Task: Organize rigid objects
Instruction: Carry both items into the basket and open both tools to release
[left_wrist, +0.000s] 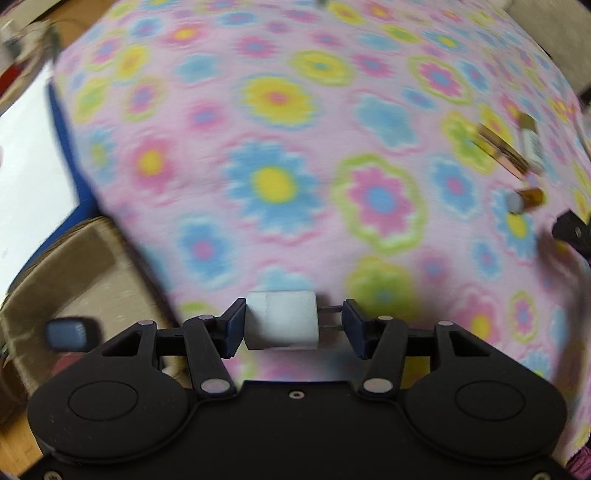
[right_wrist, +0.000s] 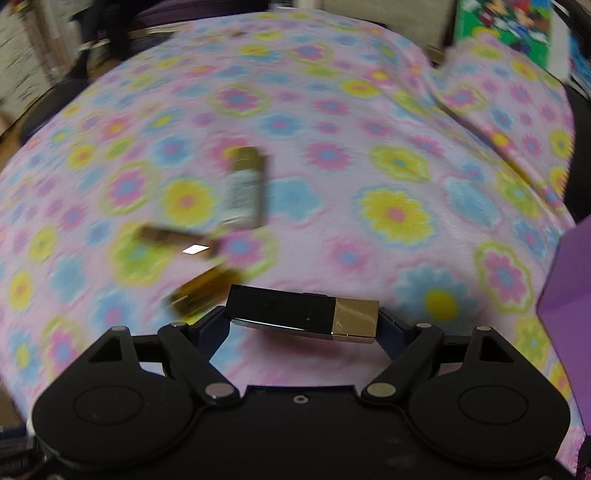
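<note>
Left wrist view: your left gripper (left_wrist: 291, 325) pinches a white plug (left_wrist: 282, 319) end to end. One finger (left_wrist: 234, 326) presses its flat end; the opposite finger meets the two metal prongs (left_wrist: 330, 317). The plug's long axis runs straight across the jaws, parallel to the line between the fingertips, and it hangs clear above the floral cloth (left_wrist: 277, 166).

Right wrist view: your right gripper (right_wrist: 303, 317) clamps a black-and-gold bar (right_wrist: 301, 314), also lengthwise, black end toward the left of the view and gold cap toward the right. Its axis likewise lies across the jaws, tilted slightly down on the gold side.

On the cloth lie a labelled tube (right_wrist: 245, 186), a brown stick (right_wrist: 173, 236) and an amber vial (right_wrist: 201, 291). They sit left of and beyond the right fingers; in the left view they are far to the right. Your right hand is therefore judged the nearer to that group.

Since both hands are loaded, placement probably comes next; each object lands crosswise to your fingers.
</note>
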